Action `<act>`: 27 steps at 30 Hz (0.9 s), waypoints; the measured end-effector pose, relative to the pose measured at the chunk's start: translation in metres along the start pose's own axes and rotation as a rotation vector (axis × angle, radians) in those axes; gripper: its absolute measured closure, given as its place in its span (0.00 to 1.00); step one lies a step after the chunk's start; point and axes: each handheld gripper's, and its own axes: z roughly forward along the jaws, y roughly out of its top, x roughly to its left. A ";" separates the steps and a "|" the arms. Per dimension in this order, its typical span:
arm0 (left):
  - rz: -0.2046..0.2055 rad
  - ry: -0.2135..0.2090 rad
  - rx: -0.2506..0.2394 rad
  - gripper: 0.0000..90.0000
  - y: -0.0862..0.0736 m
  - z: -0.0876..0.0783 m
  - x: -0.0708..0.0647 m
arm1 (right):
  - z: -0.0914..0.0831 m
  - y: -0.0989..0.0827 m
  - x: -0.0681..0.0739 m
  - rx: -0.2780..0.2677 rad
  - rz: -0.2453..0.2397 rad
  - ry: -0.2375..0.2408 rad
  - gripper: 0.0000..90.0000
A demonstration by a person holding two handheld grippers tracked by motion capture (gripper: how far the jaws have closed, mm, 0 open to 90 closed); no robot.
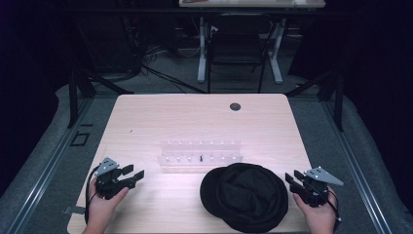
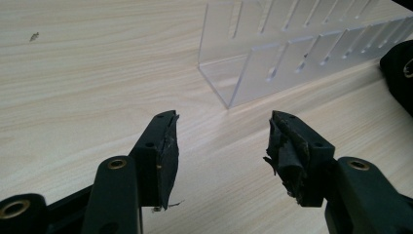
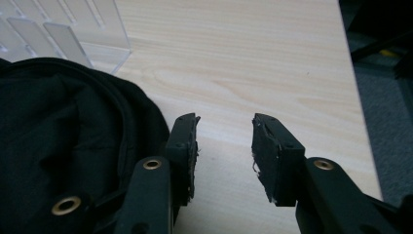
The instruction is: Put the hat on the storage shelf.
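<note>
The high view looks forward and down over the whole wooden table (image 1: 146, 122) from the person's side. Each gripper view sits low and close above the tabletop, looking along its own jaws. All three share the clear slotted rack (image 1: 200, 155) and black cap (image 1: 246, 195).

Two bare hands here, no sleeves on show, each wrapped round a black two-jaw claw. The left claw (image 1: 132, 176) wears a grey three-cornered plate on top, and a dark cable loops down past the left hand (image 1: 104, 202). The right claw (image 1: 291, 179) carries the same grey plate, its cable curling beside the right hand (image 1: 319, 214). Up close, the black jaws show brass-ringed screw holes, small dark screws, and black pads (image 2: 168, 161) frayed and ragged at the edges.
</note>
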 end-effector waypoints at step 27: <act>-0.012 -0.019 0.016 0.50 -0.001 0.006 -0.004 | -0.001 -0.005 -0.007 -0.072 0.021 -0.002 0.46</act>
